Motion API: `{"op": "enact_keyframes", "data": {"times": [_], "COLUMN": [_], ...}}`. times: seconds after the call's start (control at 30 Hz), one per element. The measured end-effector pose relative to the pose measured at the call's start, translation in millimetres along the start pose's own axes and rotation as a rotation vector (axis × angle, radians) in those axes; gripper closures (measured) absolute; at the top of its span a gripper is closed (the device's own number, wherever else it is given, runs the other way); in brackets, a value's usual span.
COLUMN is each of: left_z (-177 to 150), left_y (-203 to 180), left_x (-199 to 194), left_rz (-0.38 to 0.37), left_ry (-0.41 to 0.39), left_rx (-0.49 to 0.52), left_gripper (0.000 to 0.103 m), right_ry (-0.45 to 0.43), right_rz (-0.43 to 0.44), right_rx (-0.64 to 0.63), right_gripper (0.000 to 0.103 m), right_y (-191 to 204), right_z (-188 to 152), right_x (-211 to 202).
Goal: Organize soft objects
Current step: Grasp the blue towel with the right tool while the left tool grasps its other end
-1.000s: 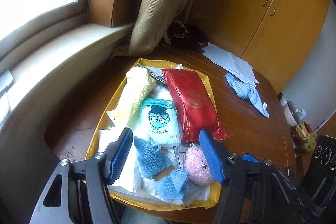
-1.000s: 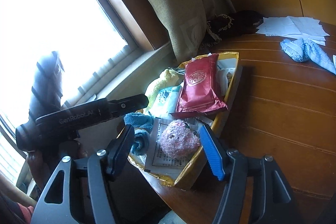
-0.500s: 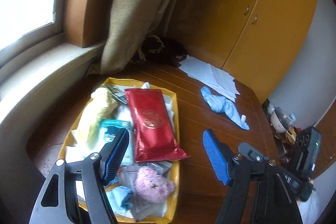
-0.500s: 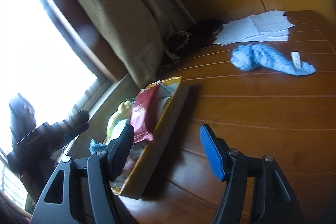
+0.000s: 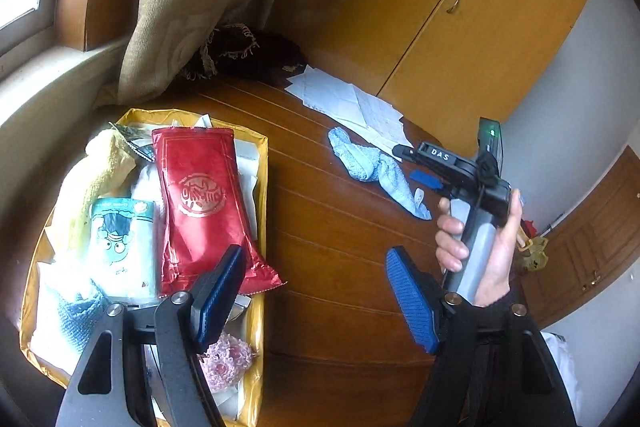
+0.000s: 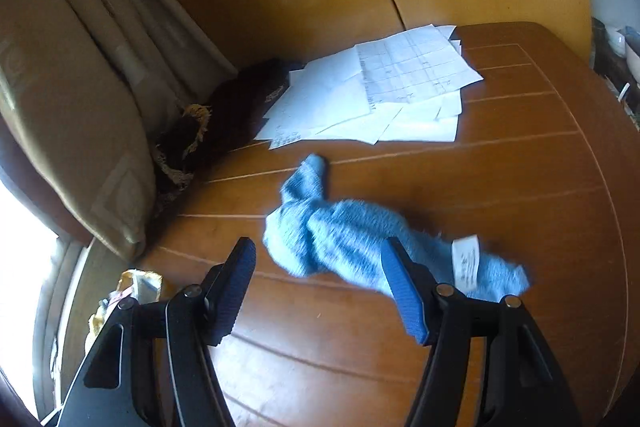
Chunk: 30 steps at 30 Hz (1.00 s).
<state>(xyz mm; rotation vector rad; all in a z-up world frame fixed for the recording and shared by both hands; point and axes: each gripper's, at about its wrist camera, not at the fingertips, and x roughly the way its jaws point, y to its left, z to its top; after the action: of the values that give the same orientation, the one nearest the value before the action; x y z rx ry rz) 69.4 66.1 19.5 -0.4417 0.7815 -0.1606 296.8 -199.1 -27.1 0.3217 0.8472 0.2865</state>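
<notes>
Two grippers on my feed, both with jaws spread and nothing between them. On the left, the yellow tray (image 5: pixel 262 187) holds a yellow cloth (image 5: pixel 96 171), a cartoon tissue pack (image 5: pixel 122 247), a red pouch (image 5: pixel 200 199) and a pink fuzzy toy (image 5: pixel 226 359); my left gripper (image 5: pixel 316 303) hangs over its right edge, having just opened a bit wider. Further right, the blue sock (image 6: pixel 340 239) lies loose on the wooden table (image 6: pixel 520 187), near the white papers (image 6: pixel 380 95). My right gripper (image 6: pixel 320 287) hovers just before it, though that view's blurry, so maybe closer.
</notes>
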Motion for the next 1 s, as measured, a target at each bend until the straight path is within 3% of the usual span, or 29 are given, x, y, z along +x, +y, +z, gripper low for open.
{"op": "enact_keyframes", "data": {"times": [0.17,0.23,0.27,0.37,0.4,0.57,0.8,1.0], "left_z": [0,-1,-2,-5,-7,-14,-34,-43], "left_y": [4,5,4,0,-2,-12,-39,-52], "left_x": [0,0,0,0,0,4,31,48], "left_rz": [-0.011,-0.01,-0.012,-0.028,-0.033,-0.044,-0.064,-0.05], "left_ry": [0.002,0.0,0.004,0.024,0.028,0.043,0.163,0.21], "left_rx": [-0.015,-0.02,-0.022,-0.019,-0.018,0.006,0.058,0.073], "left_gripper": [0.027,0.027,0.027,0.027,0.027,0.027,0.027,0.027], "right_ry": [0.063,0.089,0.099,0.12,0.129,0.131,0.135,0.134], "right_rz": [-0.022,0.006,-0.007,-0.011,-0.018,0.015,0.116,0.152], "right_rx": [0.009,0.002,-0.001,0.02,0.026,0.044,0.091,0.081], "right_gripper": [0.038,0.051,0.066,0.09,0.092,0.094,0.094,0.09], "right_y": [-7,-6,-6,-5,-4,3,11,14], "right_z": [5,-5,-10,-23,-29,-76,-160,-199], "right_x": [34,38,38,31,27,-16,-75,-105]}}
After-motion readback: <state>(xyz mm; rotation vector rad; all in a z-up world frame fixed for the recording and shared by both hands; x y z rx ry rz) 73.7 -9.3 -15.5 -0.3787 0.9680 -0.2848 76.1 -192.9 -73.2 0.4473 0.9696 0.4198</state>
